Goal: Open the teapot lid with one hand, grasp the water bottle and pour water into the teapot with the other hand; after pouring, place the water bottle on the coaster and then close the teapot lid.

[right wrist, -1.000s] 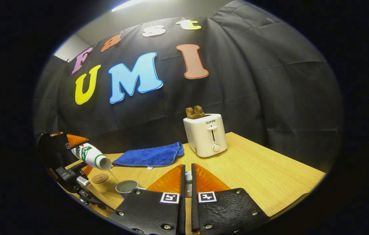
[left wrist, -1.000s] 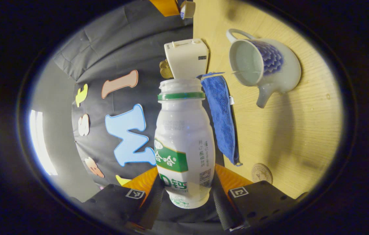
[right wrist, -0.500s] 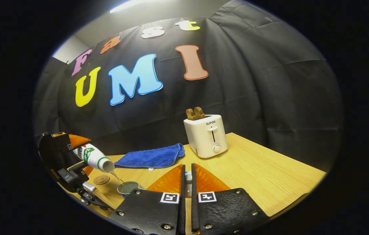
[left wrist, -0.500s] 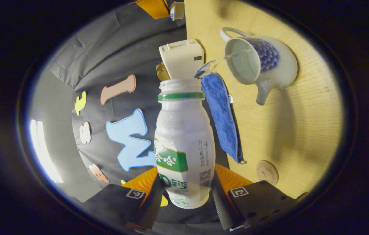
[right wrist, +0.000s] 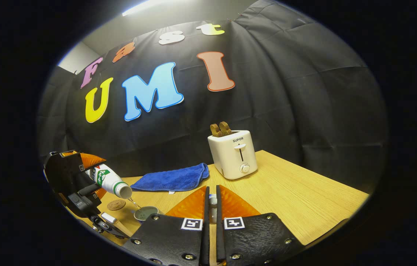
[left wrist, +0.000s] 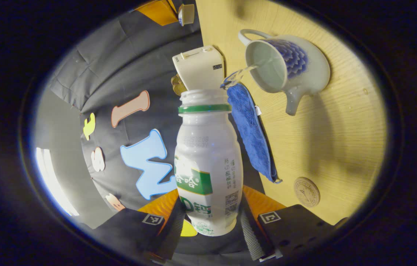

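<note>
Left gripper (left wrist: 208, 218): both fingers press on the lower body of the water bottle (left wrist: 208, 159), one on each side. The bottle is uncapped and tipped over toward the teapot (left wrist: 286, 68); in the right gripper view it lies nearly level, mouth angled down, at the left edge of the scene.

A thin stream of water (left wrist: 238, 74) leaves the bottle mouth and lands inside the teapot's open top. The teapot is white with a blue scale pattern, and stands on the wooden table (left wrist: 341, 140) with its lid off. Its spout points toward the coaster (left wrist: 306, 191); its handle is on the opposite side. The pot's interior looks wet and pale; the water level cannot be told.

The round coaster lies bare on the table, apart from the teapot and near the end of the blue cloth (left wrist: 251, 129).

Right gripper (right wrist: 212, 207): its fingers are closed almost together on a small pale object, the teapot lid (right wrist: 212, 207), seen as a sliver in the narrow gap between them. It is held above the table, off to the side of the pot.

The white toaster (right wrist: 233, 153) stands at the back of the table beside the blue cloth, with two brown slices (right wrist: 220, 129) sticking up from its slots.
</note>
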Motion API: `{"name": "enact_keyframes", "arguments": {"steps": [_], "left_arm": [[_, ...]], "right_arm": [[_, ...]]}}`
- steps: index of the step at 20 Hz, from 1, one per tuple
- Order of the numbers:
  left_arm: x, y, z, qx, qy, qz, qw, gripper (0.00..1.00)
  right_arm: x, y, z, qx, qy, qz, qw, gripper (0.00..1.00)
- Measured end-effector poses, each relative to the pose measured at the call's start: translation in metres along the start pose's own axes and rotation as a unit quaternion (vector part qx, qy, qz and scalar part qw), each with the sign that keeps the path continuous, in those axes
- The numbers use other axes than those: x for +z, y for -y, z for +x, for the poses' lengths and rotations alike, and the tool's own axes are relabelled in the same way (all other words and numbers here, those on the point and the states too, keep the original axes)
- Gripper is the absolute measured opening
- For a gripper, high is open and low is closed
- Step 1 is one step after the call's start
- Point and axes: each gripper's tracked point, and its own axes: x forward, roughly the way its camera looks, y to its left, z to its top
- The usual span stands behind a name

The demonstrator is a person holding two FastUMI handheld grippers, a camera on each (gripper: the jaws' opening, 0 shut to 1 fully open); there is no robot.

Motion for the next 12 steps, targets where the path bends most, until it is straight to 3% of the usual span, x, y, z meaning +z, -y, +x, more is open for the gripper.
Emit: {"name": "enact_keyframes", "arguments": {"steps": [12], "left_arm": [[0.0061, -0.0087, -0.0007, 0.009, 0.013, 0.058, 0.998, 0.84]], "right_arm": [[0.0031, 0.0002, -0.0018, 0.003, 0.003, 0.01, 1.0, 0.06]]}}
